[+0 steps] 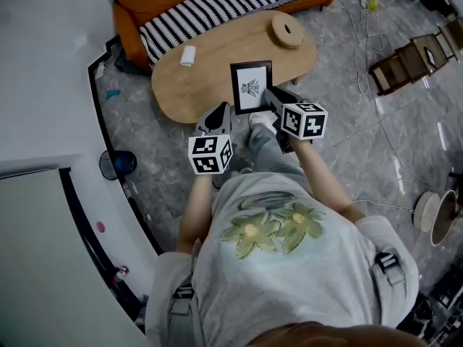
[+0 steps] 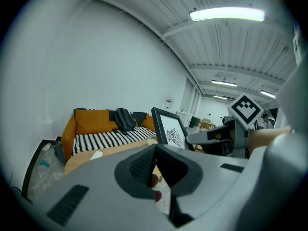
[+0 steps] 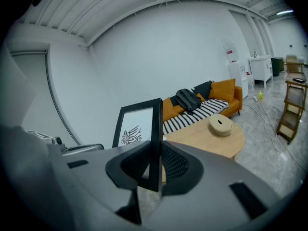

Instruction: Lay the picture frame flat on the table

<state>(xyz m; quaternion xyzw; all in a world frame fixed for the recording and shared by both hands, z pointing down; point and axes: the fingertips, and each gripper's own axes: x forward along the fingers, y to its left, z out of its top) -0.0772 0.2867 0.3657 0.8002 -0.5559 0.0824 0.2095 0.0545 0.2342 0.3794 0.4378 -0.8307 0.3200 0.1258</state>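
A black picture frame (image 1: 251, 87) with a white sheet and a dark drawing is held upright in the air over the near edge of the oval wooden table (image 1: 217, 67). My right gripper (image 1: 269, 95) is shut on the frame's right edge (image 3: 155, 143), which stands between its two pads. The left gripper (image 1: 223, 111) is shut with nothing in it, just left of and below the frame. In the left gripper view the frame (image 2: 168, 128) shows ahead to the right, with the right gripper (image 2: 202, 137) behind it.
On the table lie a white roll (image 1: 187, 56) at the left and a round wooden disc (image 1: 287, 30) at the far right. An orange sofa (image 1: 152, 2) with a striped cushion stands behind. A wooden step rack (image 1: 412, 60) and cables lie on the floor at right.
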